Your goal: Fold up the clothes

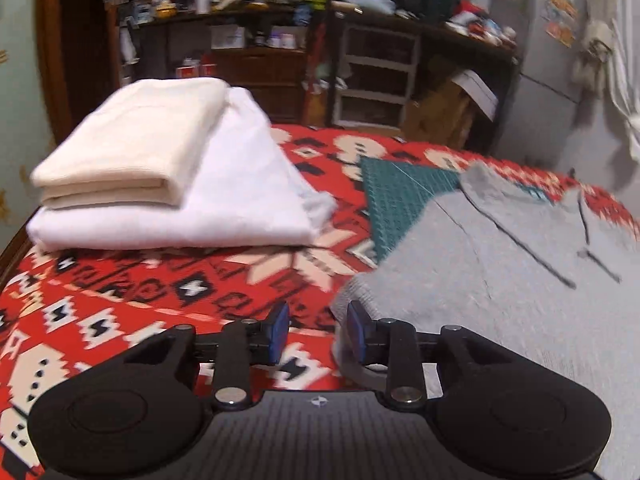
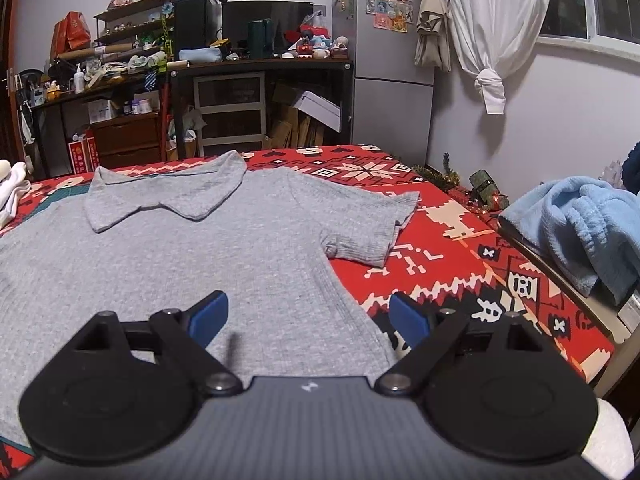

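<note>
**A:** Nearest the lens, what were the claws doing?

**B:** The left gripper [image 1: 318,334] stood with its blue pads slightly apart at the near left edge of the grey polo shirt [image 1: 500,280], one pad against the hem, nothing pinched. The right gripper [image 2: 308,320] gaped wide above the shirt's right side seam, empty.

**A:** And the shirt itself?

**B:** It lay flat and face up on the red patterned blanket [image 2: 460,240], collar [image 2: 160,196] at the far end, its right short sleeve [image 2: 368,228] spread outward. The ribbed knit looked light, limp and stretchy, likely to sag and drag when lifted. The doubled hem corners or the shoulder seams seemed the surest holds.

**A:** Beyond it?

**B:** A green gridded mat [image 1: 396,196] showed beneath the shirt. Further left sat a cream folded cloth [image 1: 128,148] on a white folded cloth [image 1: 224,208], both soft and squared. A fluffy blue robe [image 2: 580,224] slumped off to the right.
</note>
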